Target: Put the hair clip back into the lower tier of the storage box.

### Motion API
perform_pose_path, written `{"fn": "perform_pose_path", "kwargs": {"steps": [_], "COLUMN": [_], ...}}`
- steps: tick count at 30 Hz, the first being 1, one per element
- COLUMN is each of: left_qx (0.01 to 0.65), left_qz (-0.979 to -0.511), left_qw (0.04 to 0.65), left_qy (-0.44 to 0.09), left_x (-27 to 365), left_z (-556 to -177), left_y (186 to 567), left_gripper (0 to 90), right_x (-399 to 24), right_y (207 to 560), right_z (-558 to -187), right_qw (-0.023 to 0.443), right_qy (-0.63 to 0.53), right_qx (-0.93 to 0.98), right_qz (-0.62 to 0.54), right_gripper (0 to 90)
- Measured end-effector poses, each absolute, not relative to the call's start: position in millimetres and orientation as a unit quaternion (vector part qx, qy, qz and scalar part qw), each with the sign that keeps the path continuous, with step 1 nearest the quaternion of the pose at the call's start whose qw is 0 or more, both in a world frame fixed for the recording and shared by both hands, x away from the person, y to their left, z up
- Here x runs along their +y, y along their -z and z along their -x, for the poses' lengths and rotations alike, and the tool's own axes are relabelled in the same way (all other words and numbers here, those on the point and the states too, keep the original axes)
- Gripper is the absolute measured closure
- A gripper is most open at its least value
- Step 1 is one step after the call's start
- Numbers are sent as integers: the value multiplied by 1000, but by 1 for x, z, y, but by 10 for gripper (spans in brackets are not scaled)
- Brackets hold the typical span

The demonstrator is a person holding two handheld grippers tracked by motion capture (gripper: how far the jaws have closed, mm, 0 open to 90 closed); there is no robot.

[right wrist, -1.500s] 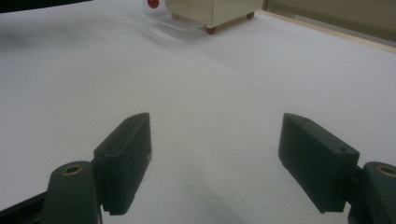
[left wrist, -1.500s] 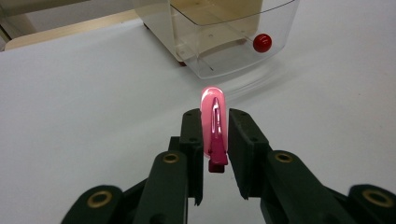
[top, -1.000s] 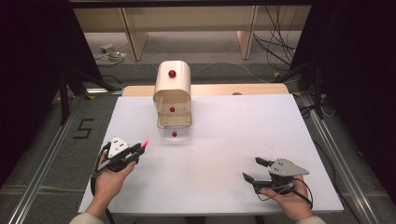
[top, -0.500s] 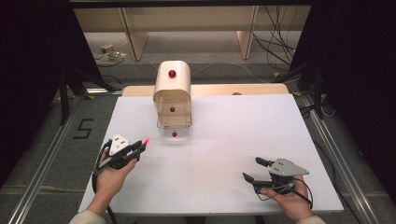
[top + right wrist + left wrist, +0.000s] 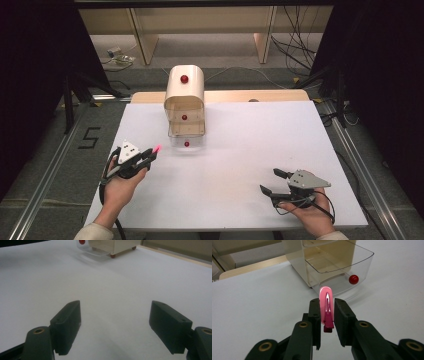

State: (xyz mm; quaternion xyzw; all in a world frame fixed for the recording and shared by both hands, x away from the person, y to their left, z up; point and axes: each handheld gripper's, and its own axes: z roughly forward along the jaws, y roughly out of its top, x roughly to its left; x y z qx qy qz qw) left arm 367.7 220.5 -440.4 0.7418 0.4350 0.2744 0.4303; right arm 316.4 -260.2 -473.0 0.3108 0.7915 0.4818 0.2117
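A cream drawer cabinet (image 5: 184, 95) with red knobs stands at the back middle of the white table (image 5: 250, 140). Its clear bottom drawer (image 5: 186, 140) is pulled out; in the left gripper view this open drawer (image 5: 342, 267) with its red knob (image 5: 353, 279) lies just ahead. My left gripper (image 5: 151, 154) is at the left, shut on a pink clip (image 5: 158, 148) that points toward the drawer. The pink clip (image 5: 326, 307) stands upright between the left gripper's (image 5: 327, 315) jaws. My right gripper (image 5: 270, 180) rests near the front right, open, and in its own view the right gripper (image 5: 115, 322) holds nothing.
A wooden strip (image 5: 260, 96) runs along the table's back edge. Metal rails (image 5: 45, 190) flank the table, and a floor mark "5" (image 5: 89, 137) lies at the left. Cables (image 5: 295, 55) and furniture legs are on the floor beyond.
My left gripper has edged slightly forward toward the open drawer with the pink clip. The right gripper has stayed still.
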Motion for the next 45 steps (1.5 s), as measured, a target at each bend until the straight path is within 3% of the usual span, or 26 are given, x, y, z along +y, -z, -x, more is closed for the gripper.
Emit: {"fn": "perform_pose_path", "kwargs": {"steps": [45], "left_qx": [421], "left_qz": [-757], "left_qw": [422], "left_qy": [-267], "left_x": [199], "left_z": [-381], "left_y": [425], "left_gripper": [760], "right_x": [-260], "right_y": [473], "right_z": [-317], "right_qw": [210], "right_qy": [-481], "right_qx": [792], "right_qz": [-312], "right_gripper": [266]}}
